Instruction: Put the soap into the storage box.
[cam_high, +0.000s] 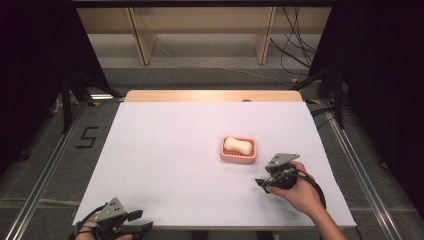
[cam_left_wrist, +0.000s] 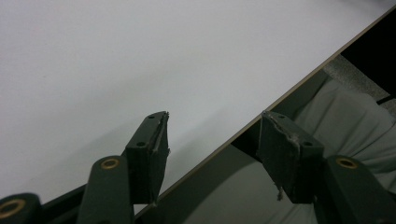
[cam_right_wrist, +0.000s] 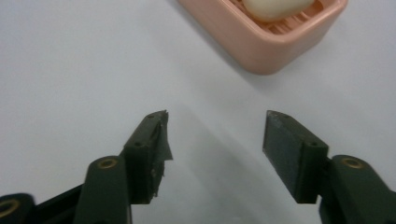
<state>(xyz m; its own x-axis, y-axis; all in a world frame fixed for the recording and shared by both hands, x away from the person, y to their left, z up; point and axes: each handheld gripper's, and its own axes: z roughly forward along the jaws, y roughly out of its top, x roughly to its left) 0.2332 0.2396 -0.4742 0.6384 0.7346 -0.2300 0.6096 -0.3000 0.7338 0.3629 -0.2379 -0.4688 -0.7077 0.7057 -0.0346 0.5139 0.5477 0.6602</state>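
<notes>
R gripper (cam_high: 261, 183) jaws apart, nothing btwn them, just off pink soap dish (cam_high: 239, 150) w/ soap bar (cam_high: 237, 145), dish at its 11 o'clock. L gripper (cam_high: 142, 221) released at white table (cam_high: 165, 165) near edge. Grey floor around.

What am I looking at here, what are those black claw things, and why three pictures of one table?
A person sits at a white table holding a hand-held two-jaw gripper in each hand. The high view looks down from above: left gripper at the near edge, right gripper beside a pink soap dish with a pale soap bar in it. The other two pictures come from cameras riding on each gripper, looking along its black jaws. Both grippers are open and hold nothing; the right gripper view shows the dish just ahead.
</notes>
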